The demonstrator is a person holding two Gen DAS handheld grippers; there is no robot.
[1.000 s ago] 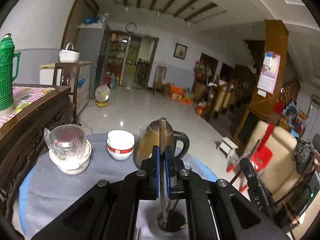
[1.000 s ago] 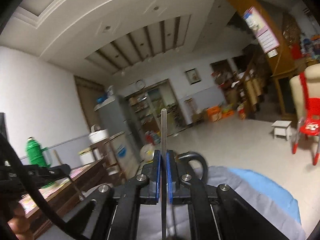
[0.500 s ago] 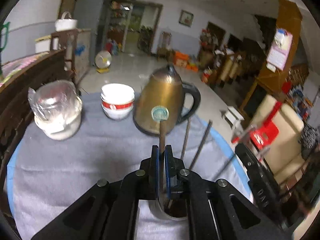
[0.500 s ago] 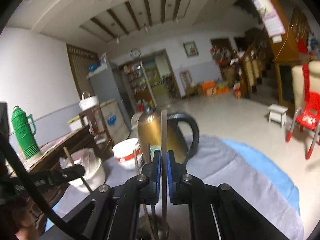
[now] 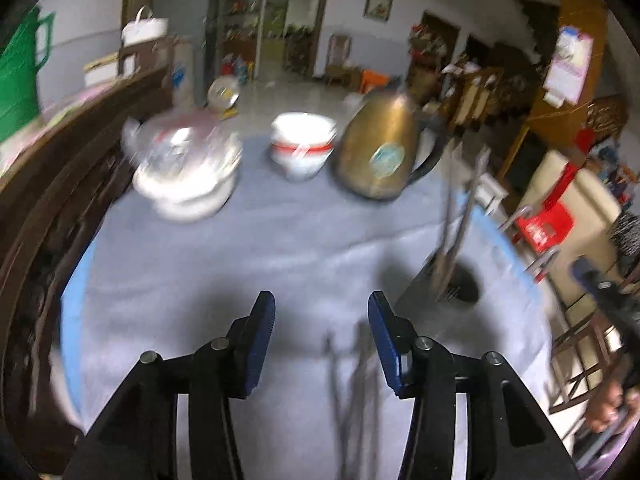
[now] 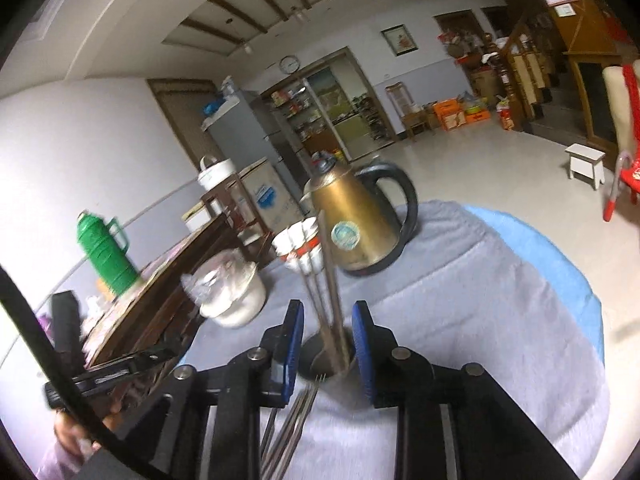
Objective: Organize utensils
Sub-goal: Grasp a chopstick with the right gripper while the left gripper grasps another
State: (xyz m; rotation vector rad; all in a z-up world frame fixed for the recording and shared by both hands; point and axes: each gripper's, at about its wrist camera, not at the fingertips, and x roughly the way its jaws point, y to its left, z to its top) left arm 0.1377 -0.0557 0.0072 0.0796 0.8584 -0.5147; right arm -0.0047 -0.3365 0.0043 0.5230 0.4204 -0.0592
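Note:
A dark utensil holder [image 5: 460, 284] stands on the grey cloth with several metal utensils [image 5: 460, 216] upright in it. My left gripper [image 5: 320, 320] is to the left of the holder, low over the cloth, its jaws opening with nothing between them. More utensils [image 5: 352, 384] lie blurred on the cloth just ahead of it. My right gripper [image 6: 328, 344] hangs right at the holder [image 6: 320, 360], its jaws opening. The standing utensils [image 6: 328, 280] rise in the gap without touching the pads. Forks [image 6: 296, 420] lie below it.
On the far side of the round table stand a brass kettle [image 6: 352, 228], stacked white bowls [image 6: 300, 248] and a plastic-covered white bowl [image 6: 232, 292]. A dark wooden sideboard [image 6: 160, 292] with a green thermos [image 6: 106, 252] flanks the left. A person's hand [image 6: 72, 436] shows at the lower left.
Both grippers were shut on upright utensils above the holder; both have let go and stand apart. The left gripper has dropped and swung left of the holder. The right has tipped downward.

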